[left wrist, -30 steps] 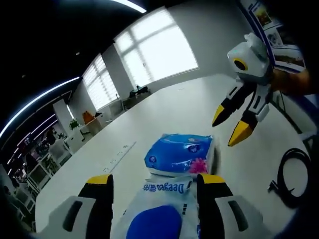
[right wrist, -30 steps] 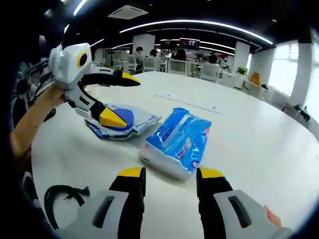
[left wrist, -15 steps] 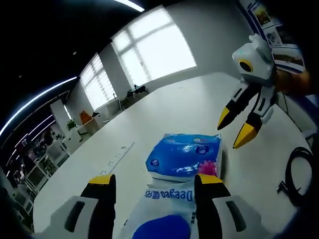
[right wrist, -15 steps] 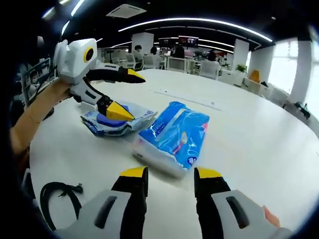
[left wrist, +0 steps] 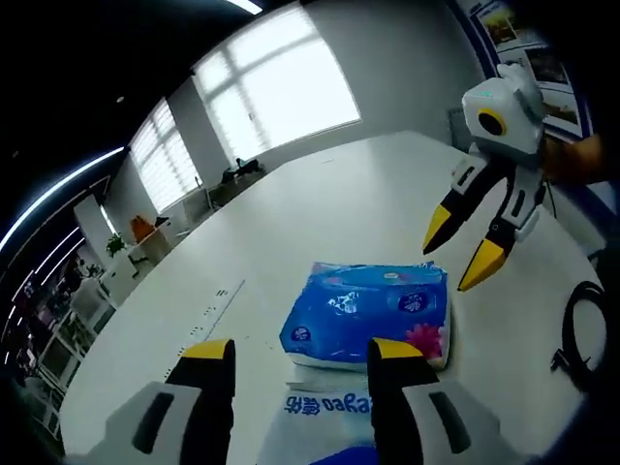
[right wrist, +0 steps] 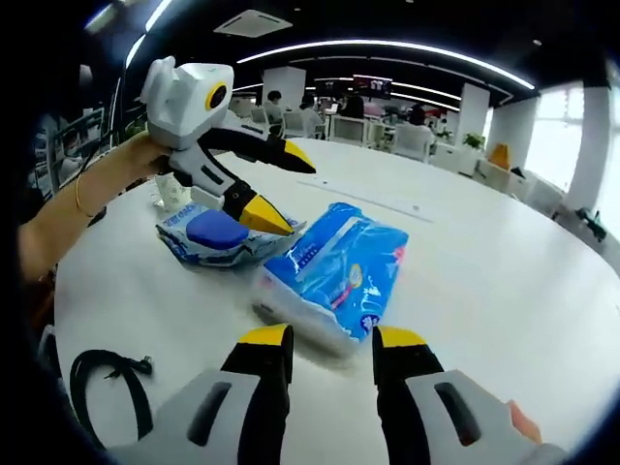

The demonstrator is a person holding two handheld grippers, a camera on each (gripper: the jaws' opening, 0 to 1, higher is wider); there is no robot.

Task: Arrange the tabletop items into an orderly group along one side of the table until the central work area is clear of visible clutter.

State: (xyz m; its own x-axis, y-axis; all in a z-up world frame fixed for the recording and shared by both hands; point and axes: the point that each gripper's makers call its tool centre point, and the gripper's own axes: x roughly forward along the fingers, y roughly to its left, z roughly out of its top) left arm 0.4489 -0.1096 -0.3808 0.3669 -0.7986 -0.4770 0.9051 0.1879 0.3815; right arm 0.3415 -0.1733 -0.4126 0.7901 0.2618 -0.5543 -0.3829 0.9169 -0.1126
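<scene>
A blue tissue pack (right wrist: 334, 271) lies flat on the white table (right wrist: 504, 281), just beyond my right gripper (right wrist: 329, 339), whose jaws stand open with nothing between them. Left of it lies a white wet-wipes pack (right wrist: 218, 232) with a blue lid. My left gripper (right wrist: 283, 189) hovers open above the gap between the two packs, held by a hand. In the left gripper view the wipes pack (left wrist: 320, 421) shows between and below the open left gripper (left wrist: 300, 354). The tissue pack (left wrist: 373, 315) lies just past it, and the right gripper (left wrist: 460, 250) hangs open over the pack's far right.
A black cable (right wrist: 107, 387) coils near the table's edge, also visible as the black cable (left wrist: 581, 334) in the left gripper view. A crumpled white item (right wrist: 174, 194) sits behind the wipes pack. A long white strip (right wrist: 373, 199) lies mid-table. Desks and people fill the room behind.
My left gripper has risen off the wipes pack and drifted toward the tissue pack, uncovering the blue lid. The right gripper has edged closer to the tissue pack. Both packs lie where they were.
</scene>
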